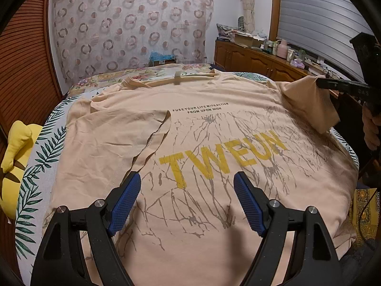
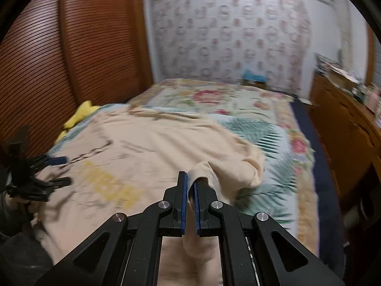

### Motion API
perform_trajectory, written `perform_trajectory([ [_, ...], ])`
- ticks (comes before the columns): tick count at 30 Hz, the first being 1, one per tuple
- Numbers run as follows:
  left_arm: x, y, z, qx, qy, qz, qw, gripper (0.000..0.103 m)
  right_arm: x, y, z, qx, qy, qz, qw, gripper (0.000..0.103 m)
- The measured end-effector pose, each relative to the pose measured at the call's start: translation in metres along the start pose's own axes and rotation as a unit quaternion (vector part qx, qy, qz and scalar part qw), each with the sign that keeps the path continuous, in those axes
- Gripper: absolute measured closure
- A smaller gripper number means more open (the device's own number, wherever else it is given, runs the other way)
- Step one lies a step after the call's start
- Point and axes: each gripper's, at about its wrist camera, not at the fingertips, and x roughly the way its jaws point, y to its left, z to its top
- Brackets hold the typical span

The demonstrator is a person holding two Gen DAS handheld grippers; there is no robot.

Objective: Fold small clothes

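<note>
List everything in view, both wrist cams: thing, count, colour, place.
T-shirt: 1, peach with yellow TWEUN print, spread on the bed, one sleeve already folded inward.
Sleeve: 1, peach, lifted off the bed, pinched by the right hand-held gripper.
Bedspread: 1, leaf and floral print, under the shirt.
Plush toy: 1, yellow, at the bed's edge by the wardrobe.
Wardrobe: 1, brown slatted, beside the bed.
Curtain: 1, pale with ring pattern, behind the bed.
Cabinet: 1, brown wood, cluttered top.
Left hand-held gripper: 1, black with blue pads, open over the shirt.
Right hand-held gripper: 1, same colours, shut on the sleeve.
</note>
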Motion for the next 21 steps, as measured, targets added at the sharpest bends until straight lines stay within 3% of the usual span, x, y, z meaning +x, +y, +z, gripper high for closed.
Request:
perform_trajectory([
  [3, 0.0, 0.0, 0.0, 0.0, 0.0, -0.001, 1.0, 0.022, 0.011, 0.019, -0.006, -0.017, 0.016, 0.021, 1.0, 0.093],
  [5, -0.001, 0.0, 0.0, -0.001, 0.0, -0.001, 1.0, 0.022, 0.017, 0.026, -0.01, -0.027, 0.027, 0.02, 0.999, 0.071],
  [7, -0.001, 0.0, 0.0, -0.001, 0.001, -0.002, 1.0, 0.022, 0.017, 0.023, -0.014, -0.032, 0.028, 0.014, 0.999, 0.063],
  [13, -0.001, 0.0, -0.001, -0.001, -0.001, 0.001, 1.0, 0.022, 0.014, -0.003, -0.018, -0.003, 0.041, -0.04, 0.998, 0.062],
  [17, -0.001, 0.0, -0.001, 0.0, -0.001, 0.001, 1.0, 0.022, 0.027, -0.014, -0.031, 0.018, 0.069, -0.037, 0.997, 0.062],
  [21, -0.001, 0.0, -0.001, -0.001, -0.001, 0.0, 1.0, 0.022, 0.054, -0.002, -0.027, 0.017, 0.097, -0.027, 0.995, 0.066],
])
